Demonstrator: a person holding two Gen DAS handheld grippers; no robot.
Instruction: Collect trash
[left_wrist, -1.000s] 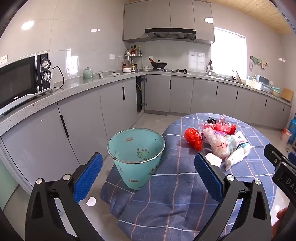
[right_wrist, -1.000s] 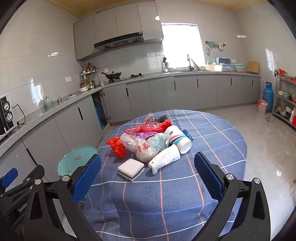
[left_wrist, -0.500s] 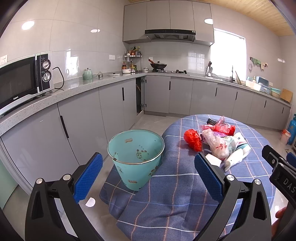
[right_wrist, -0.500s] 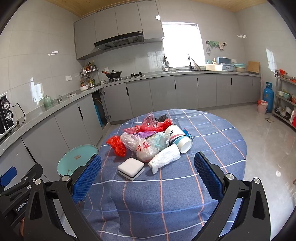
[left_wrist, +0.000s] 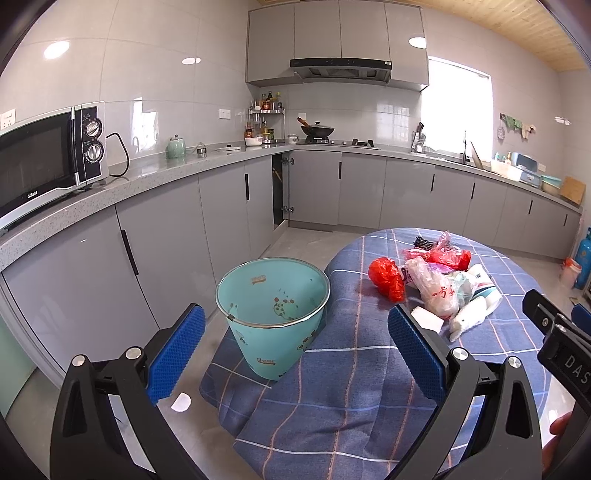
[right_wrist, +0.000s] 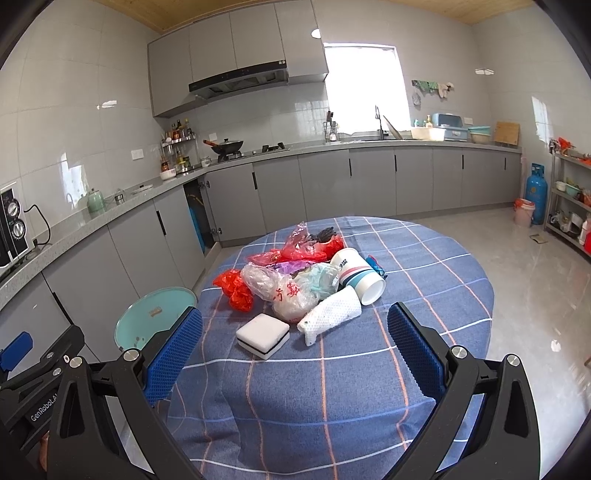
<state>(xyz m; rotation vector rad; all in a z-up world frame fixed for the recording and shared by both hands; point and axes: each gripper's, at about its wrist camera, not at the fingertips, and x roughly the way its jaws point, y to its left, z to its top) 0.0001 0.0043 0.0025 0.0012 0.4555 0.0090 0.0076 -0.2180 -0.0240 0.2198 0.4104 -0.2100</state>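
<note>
On the worktop (right_wrist: 424, 258): trash heap near the middle: plastic bags (right_wrist: 284, 284), paper cup (right_wrist: 360, 275), sponge (right_wrist: 263, 334).
Bin (left_wrist: 273, 314): teal, empty, beside the worktop's edge.
Change: both views barely shifted since a second ago; collecting not begun.
Left gripper (left_wrist: 295, 354): fingers spread, empty.
Right gripper (right_wrist: 294, 354): fingers spread, empty.
View difference: only the left wrist shows the bin's inside.

Crinkled glossy plastic bags (right_wrist: 284, 291) are lying on the counter's matt checked cloth (right_wrist: 424, 258); beside it, a smooth plastic bin (left_wrist: 273, 314) is showing a metal rim.
</note>
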